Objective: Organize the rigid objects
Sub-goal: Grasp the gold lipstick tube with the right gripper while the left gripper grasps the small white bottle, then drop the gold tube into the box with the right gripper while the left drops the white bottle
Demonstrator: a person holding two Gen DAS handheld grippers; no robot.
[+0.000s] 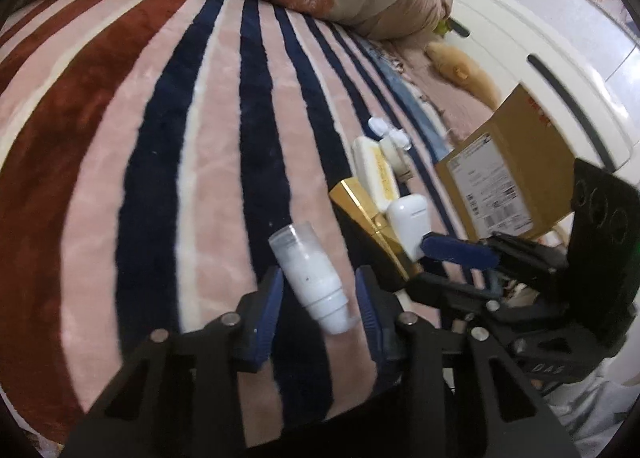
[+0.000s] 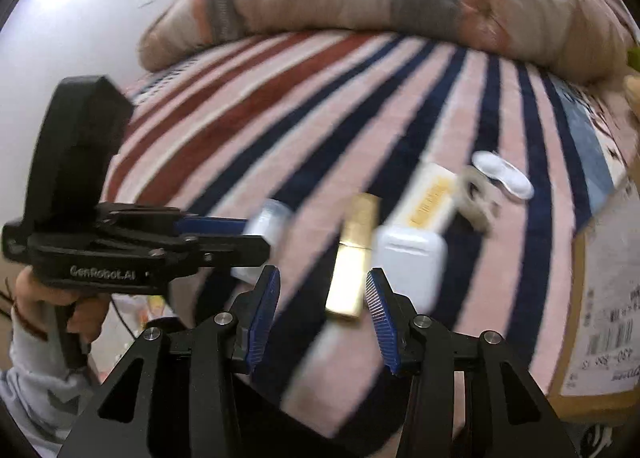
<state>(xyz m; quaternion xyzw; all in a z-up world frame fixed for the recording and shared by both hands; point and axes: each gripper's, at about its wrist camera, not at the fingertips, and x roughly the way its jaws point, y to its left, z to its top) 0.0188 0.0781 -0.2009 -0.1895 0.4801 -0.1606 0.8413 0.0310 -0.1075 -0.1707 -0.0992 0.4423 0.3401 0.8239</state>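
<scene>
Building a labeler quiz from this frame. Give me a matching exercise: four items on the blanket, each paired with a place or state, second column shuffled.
Items:
1. white bottle
2. gold box
3. earbud case
4. cardboard box

Places or states:
A. stands at the blanket's edge, shipping label showing
B. lies between the left tongs' open fingers
C. small, white, beside the gold box
D. long and shiny, ahead of the right tongs

Pairs: 1-B, 2-D, 3-C, 4-A
</scene>
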